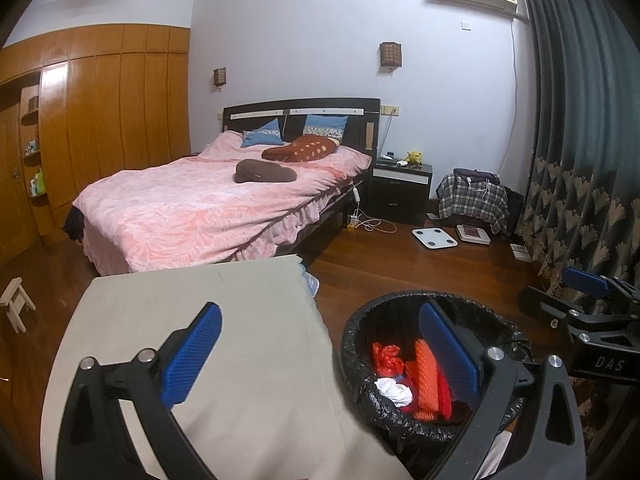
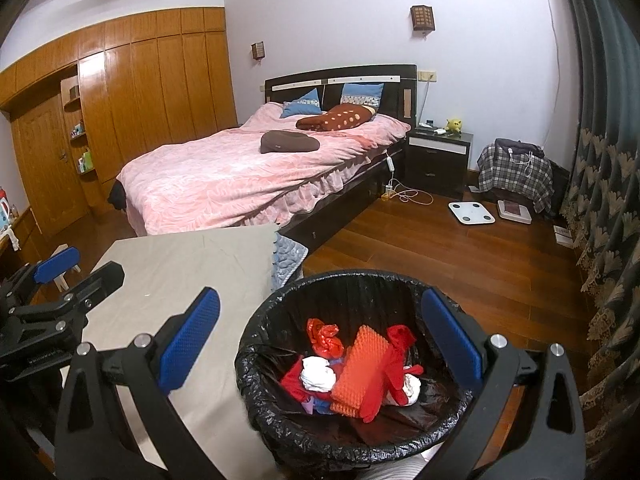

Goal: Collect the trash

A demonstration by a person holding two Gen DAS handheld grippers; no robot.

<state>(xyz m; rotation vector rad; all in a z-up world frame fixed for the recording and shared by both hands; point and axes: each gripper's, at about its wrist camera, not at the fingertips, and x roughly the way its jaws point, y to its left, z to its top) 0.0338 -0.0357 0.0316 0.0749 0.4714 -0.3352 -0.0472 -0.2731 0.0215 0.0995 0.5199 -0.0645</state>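
A bin lined with a black bag stands on the floor beside a beige-covered table; it also shows in the left wrist view. Inside lie red plastic scraps, an orange ridged piece, a red glove-like piece and white crumpled paper. My right gripper is open and empty above the bin. My left gripper is open and empty, over the table edge and the bin's left rim.
A bed with a pink cover stands behind the table. A black nightstand, a plaid-covered seat and two scales sit on the wood floor. Curtains hang at right. A small stool stands left.
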